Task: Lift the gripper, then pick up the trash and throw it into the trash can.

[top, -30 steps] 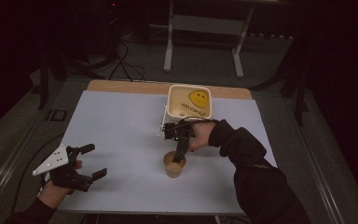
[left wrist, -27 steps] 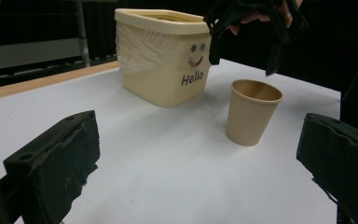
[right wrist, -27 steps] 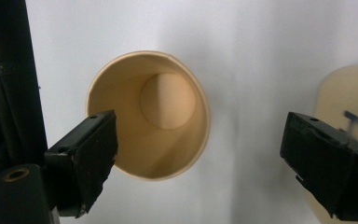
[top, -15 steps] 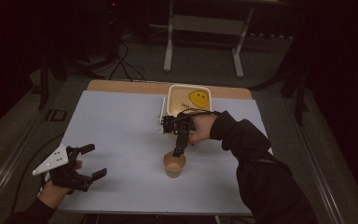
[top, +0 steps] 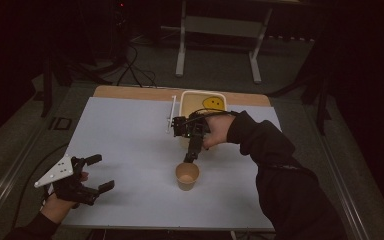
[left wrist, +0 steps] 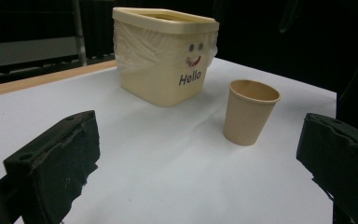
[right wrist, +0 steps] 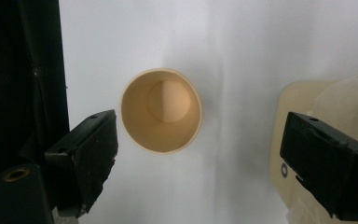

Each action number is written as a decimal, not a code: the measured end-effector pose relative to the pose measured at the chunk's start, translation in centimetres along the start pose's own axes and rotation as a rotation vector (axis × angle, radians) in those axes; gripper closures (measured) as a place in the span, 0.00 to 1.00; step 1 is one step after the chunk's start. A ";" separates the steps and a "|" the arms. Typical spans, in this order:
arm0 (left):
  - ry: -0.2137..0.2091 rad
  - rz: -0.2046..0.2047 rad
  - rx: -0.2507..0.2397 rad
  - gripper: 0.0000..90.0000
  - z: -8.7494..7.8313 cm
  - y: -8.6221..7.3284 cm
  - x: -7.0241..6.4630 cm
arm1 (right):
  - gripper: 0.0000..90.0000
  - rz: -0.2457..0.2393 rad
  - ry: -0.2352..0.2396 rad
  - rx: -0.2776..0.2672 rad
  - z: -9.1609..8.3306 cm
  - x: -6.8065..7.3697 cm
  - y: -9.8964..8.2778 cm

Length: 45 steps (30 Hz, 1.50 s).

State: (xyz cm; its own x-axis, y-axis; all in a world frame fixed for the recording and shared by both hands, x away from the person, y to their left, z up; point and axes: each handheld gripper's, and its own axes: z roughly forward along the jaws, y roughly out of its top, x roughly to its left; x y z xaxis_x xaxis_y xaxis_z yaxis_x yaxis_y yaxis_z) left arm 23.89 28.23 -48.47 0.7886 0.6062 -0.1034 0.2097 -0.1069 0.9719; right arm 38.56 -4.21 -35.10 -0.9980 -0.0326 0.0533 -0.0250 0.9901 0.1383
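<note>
Over the cup: right gripper (top: 192, 156) hangs just off the 12 o'clock side of the paper cup (top: 187, 175), jaws pointing down, clear of the rim
Change: a second ago its jaws were down at the cup's mouth; now the hand has lifted up and away, and the cup stayed put on the table (top: 130, 130)
Right jaws: released, nothing between them; they have just been closing slightly but stand wide, and the right gripper view looks straight down into the cup with one jaw at 9 o'clock and one at 3 o'clock
Cup: upright, looks empty, about 5 o'clock from the table's middle, standing free, nothing touching it
Bin: cream tub with a smiley and "Hello" (top: 202, 102) at 12 o'clock of the cup, near the far edge, apart from the cup, lined with a thin plastic bag
Left gripper (top: 100, 173): parked at the table's 8 o'clock corner, jaws spread and empty, no move over the last second; its own view faces the cup and bin from a distance
Reading: looks like a set-down just finished, cup placed and let go, right hand retreating
Implication: placement step probably done; cup is stable and needs no correction
Risk: low, only a trailing jaw clipping the rim if the retreat drifts back toward 6 o'clock
</note>
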 end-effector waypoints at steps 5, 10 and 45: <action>-0.002 0.000 0.000 0.00 0.0 0.0 0.0 | 0.13 -0.003 -0.014 -0.016 -1.2 0.2 0.2; -0.004 -0.004 -0.002 0.00 0.0 0.0 0.1 | 0.13 -0.009 -0.020 -0.031 -2.2 0.4 0.5; -0.012 0.002 0.001 0.00 0.0 0.0 0.0 | 0.10 -0.009 -0.034 -0.039 -3.4 1.4 0.5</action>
State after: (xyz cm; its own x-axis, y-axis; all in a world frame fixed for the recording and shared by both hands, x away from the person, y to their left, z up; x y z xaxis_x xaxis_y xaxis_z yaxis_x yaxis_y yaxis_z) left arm 23.92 28.19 -48.47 0.7958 0.5965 -0.1042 0.2086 -0.1084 0.9720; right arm 37.38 -4.20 -31.56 -0.9992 -0.0363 0.0183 -0.0325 0.9837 0.1771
